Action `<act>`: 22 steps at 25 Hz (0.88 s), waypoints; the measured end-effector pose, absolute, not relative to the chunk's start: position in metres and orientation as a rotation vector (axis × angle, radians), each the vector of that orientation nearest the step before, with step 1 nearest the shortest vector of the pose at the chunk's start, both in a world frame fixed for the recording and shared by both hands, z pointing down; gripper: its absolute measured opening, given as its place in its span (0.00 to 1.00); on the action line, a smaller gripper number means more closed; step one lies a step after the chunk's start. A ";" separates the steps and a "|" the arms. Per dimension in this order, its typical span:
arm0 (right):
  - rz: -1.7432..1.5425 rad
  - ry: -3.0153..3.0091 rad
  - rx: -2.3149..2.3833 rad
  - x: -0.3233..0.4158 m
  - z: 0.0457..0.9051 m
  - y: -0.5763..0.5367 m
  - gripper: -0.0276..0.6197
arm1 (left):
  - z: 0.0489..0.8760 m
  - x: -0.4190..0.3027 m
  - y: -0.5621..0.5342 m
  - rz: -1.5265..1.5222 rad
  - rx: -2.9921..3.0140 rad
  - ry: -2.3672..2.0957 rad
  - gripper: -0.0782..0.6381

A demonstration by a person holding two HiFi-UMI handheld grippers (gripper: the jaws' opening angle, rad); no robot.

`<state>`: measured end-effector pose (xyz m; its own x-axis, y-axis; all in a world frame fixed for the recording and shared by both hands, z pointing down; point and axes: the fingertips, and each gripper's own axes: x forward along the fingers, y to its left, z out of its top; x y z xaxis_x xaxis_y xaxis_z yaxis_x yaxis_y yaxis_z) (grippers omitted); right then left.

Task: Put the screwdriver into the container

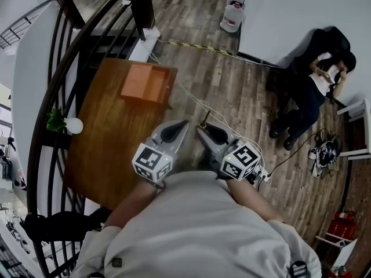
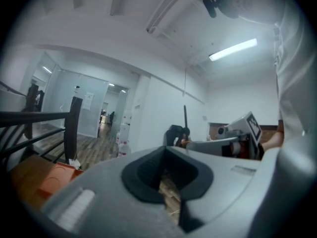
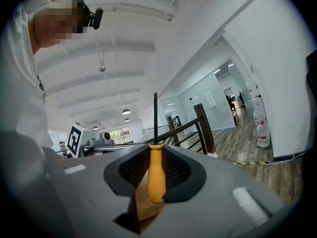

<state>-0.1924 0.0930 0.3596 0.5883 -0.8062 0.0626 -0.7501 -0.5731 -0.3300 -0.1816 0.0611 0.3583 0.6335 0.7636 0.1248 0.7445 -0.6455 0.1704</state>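
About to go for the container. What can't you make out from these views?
- Inside of the container: too small and washed out in the head view; in the left gripper view the left gripper itself hides most of it.
- Tip type of the screwdriver: too thin in the right gripper view; in the head view the right gripper covers nearly all of it.

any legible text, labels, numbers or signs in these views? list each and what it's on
No text can be read in any view.
Marker cubes: black-and-white square patterns only, no letters or digits.
Sheets on the glass wall: too small to read.
Water jug: any label is too small to read.
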 end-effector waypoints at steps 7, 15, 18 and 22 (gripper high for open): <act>-0.316 1.290 -2.516 -0.160 0.366 0.111 0.17 | 0.366 -0.149 0.081 0.322 2.750 1.254 0.11; -0.336 1.347 -2.482 -0.101 0.374 0.139 0.17 | 0.378 -0.091 0.110 0.356 2.763 1.192 0.11; -0.332 1.350 -2.479 -0.075 0.376 0.161 0.17 | 0.380 -0.067 0.134 0.352 2.762 1.197 0.11; -0.323 1.377 -2.476 -0.038 0.377 0.198 0.17 | 0.380 -0.027 0.170 0.334 2.775 1.193 0.11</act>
<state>-0.0383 0.1976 0.3771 0.5184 -0.8534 0.0544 -0.7885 -0.5017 -0.3557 -0.0274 0.1697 0.3800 0.6688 0.7261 0.1600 0.7036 -0.6876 0.1793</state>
